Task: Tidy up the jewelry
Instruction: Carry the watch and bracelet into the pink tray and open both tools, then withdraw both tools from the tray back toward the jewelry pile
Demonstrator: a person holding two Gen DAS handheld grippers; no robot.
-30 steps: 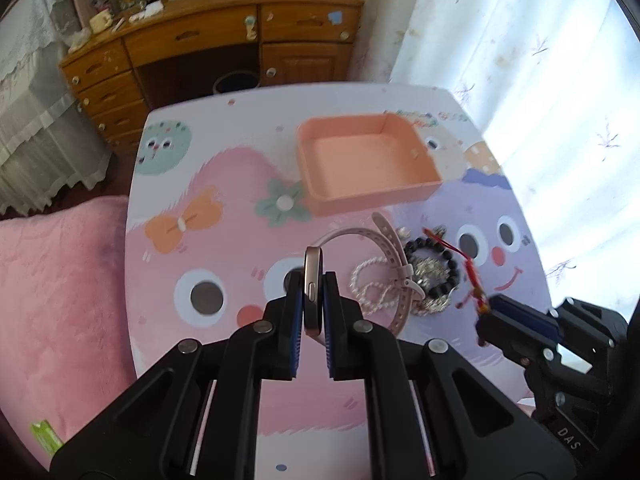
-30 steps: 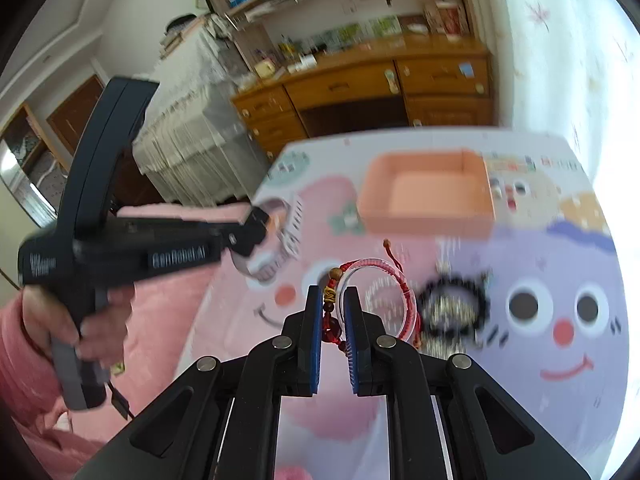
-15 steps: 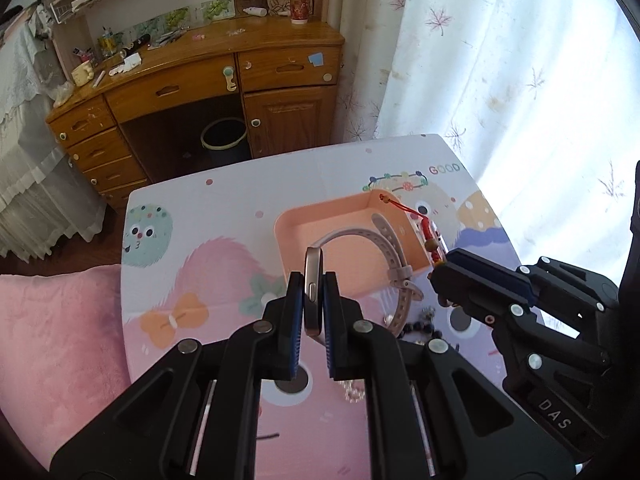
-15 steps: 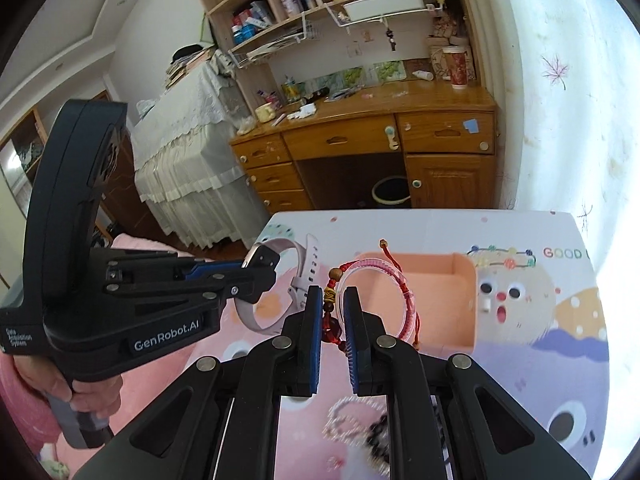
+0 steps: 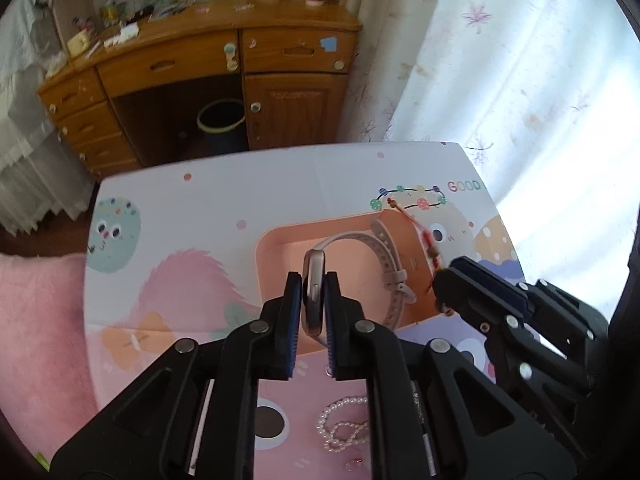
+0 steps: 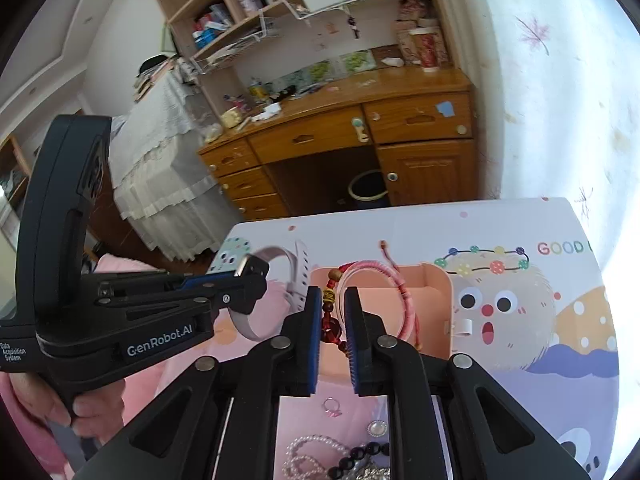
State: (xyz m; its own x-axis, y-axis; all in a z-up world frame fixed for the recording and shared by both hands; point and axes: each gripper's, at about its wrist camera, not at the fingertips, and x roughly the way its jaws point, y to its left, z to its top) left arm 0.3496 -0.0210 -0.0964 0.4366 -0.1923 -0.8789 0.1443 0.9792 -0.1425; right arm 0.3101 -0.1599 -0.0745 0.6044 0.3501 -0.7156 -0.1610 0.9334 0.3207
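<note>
Left wrist view, nearest first: the left gripper (image 5: 313,304) has its pads on the case of a rose-gold smartwatch with a pale pink perforated strap (image 5: 314,280), the jaws having just eased apart a little though the watch sits between them. Its strap loops out over the shallow peach plastic tray (image 5: 272,240). Beside it, the right gripper (image 6: 333,332) has just widened too; the braided pink-and-red cord bracelet with beads (image 6: 404,292) hangs in the gap, apparently touching only the left pad, above the tray's near edge. Beyond lies the cartoon-printed table mat (image 5: 240,192). Released now, the bracelet could catch the rim and fall outside; the stiff strap might tip the watch out.
</note>
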